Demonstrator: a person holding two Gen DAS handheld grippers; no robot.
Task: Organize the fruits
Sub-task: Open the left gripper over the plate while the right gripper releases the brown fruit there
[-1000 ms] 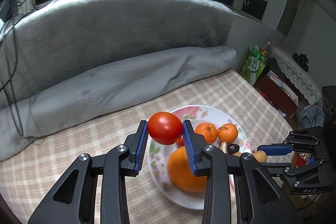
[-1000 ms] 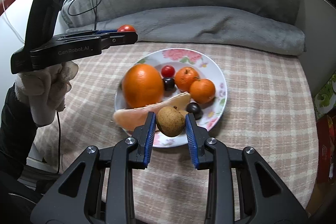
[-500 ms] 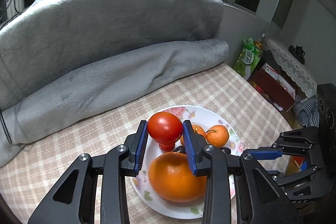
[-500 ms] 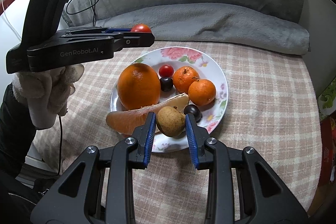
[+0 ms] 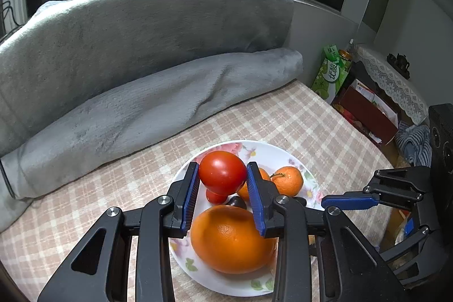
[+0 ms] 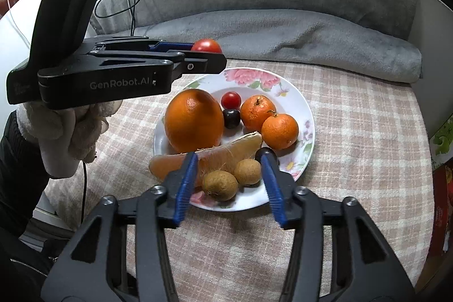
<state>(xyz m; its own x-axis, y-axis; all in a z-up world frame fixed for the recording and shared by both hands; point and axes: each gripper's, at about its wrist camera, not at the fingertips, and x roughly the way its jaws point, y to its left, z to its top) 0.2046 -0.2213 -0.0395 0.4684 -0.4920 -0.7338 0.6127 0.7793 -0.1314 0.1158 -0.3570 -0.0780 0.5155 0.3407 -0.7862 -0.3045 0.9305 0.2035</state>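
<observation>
Blue-padded fingers [image 5: 190, 196] of the left gripper [image 5: 222, 196] pinch a round red tomato [image 5: 222, 172] above the far side of a white floral plate [image 6: 286, 88], while the right gripper [image 6: 228, 184] is opening, its jaws spread clear of two small brown fruits [image 6: 220, 185] lying between them at the plate's near rim. A large orange [image 6: 194, 119], two mandarins [image 6: 279, 131], a cherry tomato [image 6: 231, 100], a dark grape [image 6: 231, 118] and a peeled citrus segment [image 6: 226, 150] fill the plate, set mid-table on a checked tablecloth [image 6: 362, 137] before a folded grey blanket [image 5: 147, 104].

Black grippers [image 6: 226, 183] with blue ribbed pads [image 6: 185, 186], silver screws, white "GenRobot.AI" lettering; cream fleece glove [image 6: 70, 129], black sleeve [image 6: 17, 169] at 9 o'clock.
</observation>
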